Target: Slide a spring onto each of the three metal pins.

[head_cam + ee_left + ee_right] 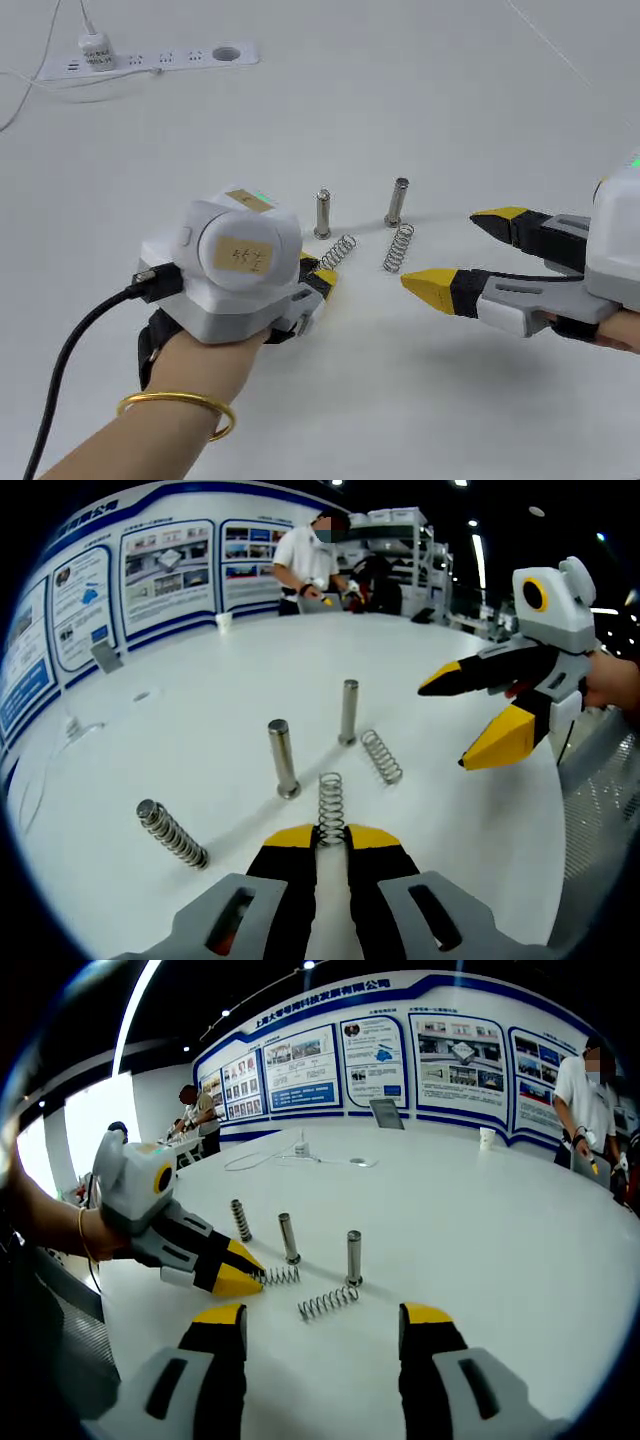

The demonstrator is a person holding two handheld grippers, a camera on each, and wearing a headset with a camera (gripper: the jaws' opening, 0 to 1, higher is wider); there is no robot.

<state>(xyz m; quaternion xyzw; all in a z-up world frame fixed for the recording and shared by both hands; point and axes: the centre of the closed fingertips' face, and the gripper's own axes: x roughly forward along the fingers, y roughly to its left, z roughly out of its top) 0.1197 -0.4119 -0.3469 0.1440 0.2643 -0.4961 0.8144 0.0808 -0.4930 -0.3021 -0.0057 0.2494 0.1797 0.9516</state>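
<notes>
White table [420,100], matte, wide. Near the middle: two bare metal pins upright, left pin [323,212] and right pin [397,200], side by side but apart; first spring [340,250] lies flat and slantwise just in front of the left pin, second spring [399,247] flat at the foot of the right pin; a third pin [172,833] stands off to the left, already sleeved in a spring. Far edge: white power strip [150,58] with one plug [96,45] seated, thin white cable [30,85] trailing away from it; small white cup [487,1138] well beyond the pins.
</notes>
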